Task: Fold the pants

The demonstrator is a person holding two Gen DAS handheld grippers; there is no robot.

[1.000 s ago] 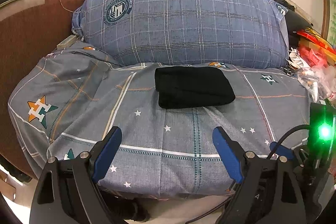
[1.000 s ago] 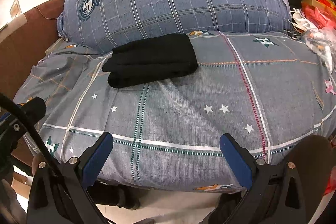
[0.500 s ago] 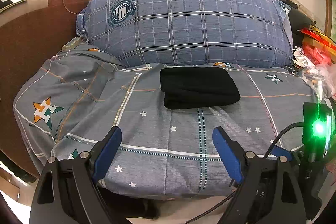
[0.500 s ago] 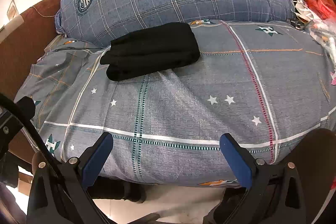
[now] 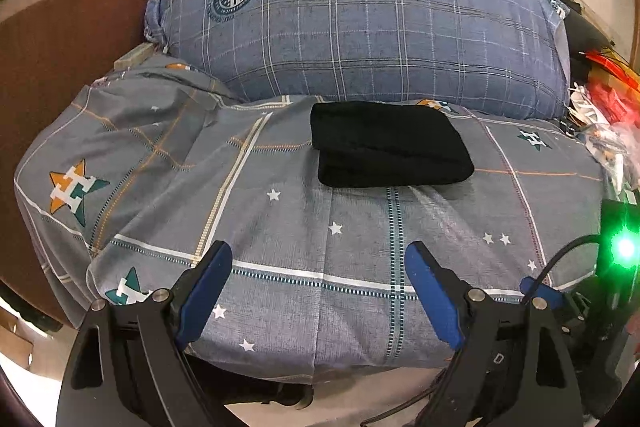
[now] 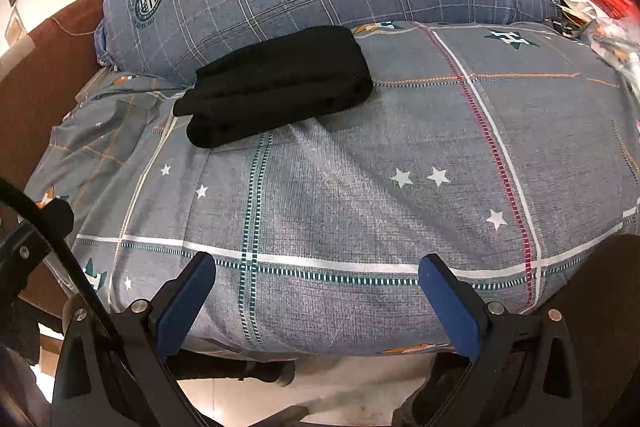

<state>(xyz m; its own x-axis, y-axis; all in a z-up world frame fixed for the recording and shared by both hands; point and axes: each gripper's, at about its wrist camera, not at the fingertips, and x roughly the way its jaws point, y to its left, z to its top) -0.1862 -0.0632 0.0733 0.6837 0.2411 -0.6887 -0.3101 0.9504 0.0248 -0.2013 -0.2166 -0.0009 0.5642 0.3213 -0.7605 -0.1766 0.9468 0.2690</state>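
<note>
The black pants (image 5: 386, 145) lie folded into a compact rectangle on the grey star-patterned bedsheet (image 5: 280, 227), just in front of the big blue plaid pillow. They also show in the right wrist view (image 6: 276, 81), up and to the left. My left gripper (image 5: 318, 259) is open and empty, held back over the sheet's near edge, well short of the pants. My right gripper (image 6: 316, 269) is open and empty too, over the near edge of the bed.
A large blue plaid pillow (image 5: 360, 23) fills the back of the bed. A brown headboard or sofa arm (image 5: 48, 59) stands at the left. Red packets and plastic clutter (image 5: 608, 115) lie at the right. A device with a green light (image 5: 624, 247) sits at the lower right.
Both grippers have shifted slightly, so the pants sit a little higher and farther in each view. The pants have not moved on the bed. Both grippers stay open.
</note>
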